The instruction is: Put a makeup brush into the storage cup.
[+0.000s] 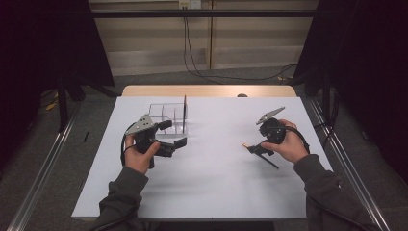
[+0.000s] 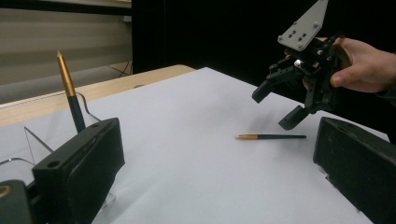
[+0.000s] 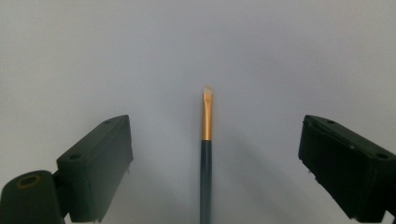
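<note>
A thin dark brush with a gold ferrule [image 1: 261, 154] lies flat on the white table [image 1: 211, 183] at the right. My right gripper [image 1: 257, 145] hovers just over it, open; in the right gripper view the brush [image 3: 206, 154] runs up between the two spread jaws without touching either. The left gripper view has the same brush [image 2: 271, 136] under the right gripper [image 2: 273, 109]. A second brush [image 1: 184, 113] stands upright in a clear holder [image 1: 166, 115]. My left gripper [image 1: 173, 134] is open beside that holder, nothing between its jaws.
The clear holder [image 2: 37, 135] has several compartments and sits left of centre; the standing brush [image 2: 70, 93] pokes well above it. A wooden strip [image 1: 207, 90] borders the table's far edge. Metal rails run along both sides on the floor.
</note>
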The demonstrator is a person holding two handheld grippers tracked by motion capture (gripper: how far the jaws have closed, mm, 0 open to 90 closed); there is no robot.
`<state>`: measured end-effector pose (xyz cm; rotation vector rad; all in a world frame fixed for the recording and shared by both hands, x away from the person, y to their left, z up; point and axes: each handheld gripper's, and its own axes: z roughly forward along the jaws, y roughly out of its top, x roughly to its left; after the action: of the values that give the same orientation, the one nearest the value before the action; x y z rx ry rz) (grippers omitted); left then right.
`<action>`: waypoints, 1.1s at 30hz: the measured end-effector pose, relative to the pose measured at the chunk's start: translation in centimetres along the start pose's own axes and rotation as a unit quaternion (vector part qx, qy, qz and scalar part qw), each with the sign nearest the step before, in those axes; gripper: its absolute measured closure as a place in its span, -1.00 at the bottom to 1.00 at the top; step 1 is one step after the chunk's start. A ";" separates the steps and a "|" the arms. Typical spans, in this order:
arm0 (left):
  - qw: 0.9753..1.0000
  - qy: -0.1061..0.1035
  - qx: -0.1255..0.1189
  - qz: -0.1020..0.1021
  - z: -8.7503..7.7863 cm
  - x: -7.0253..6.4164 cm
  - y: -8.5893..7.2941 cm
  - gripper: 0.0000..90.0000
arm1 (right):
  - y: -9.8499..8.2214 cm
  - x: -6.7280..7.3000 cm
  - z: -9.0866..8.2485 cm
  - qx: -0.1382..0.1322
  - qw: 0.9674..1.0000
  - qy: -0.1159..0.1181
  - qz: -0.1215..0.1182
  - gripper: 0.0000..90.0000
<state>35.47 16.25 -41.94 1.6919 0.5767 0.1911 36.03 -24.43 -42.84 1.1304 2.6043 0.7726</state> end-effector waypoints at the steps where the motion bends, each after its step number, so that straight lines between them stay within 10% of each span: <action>1: 1.000 -0.001 0.001 0.001 0.0 0.0 0.0 -0.97 | 0.1 0.0 0.0 0.002 1.000 0.000 0.003 -0.79; 33: 1.000 0.002 0.006 0.005 0.0 0.0 0.0 -0.96 | 0.5 -0.6 -0.1 0.060 0.998 0.002 0.005 -0.71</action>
<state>35.49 16.21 -41.92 1.7059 0.5743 0.1988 36.70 -24.63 -42.54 1.1757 2.6812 0.6296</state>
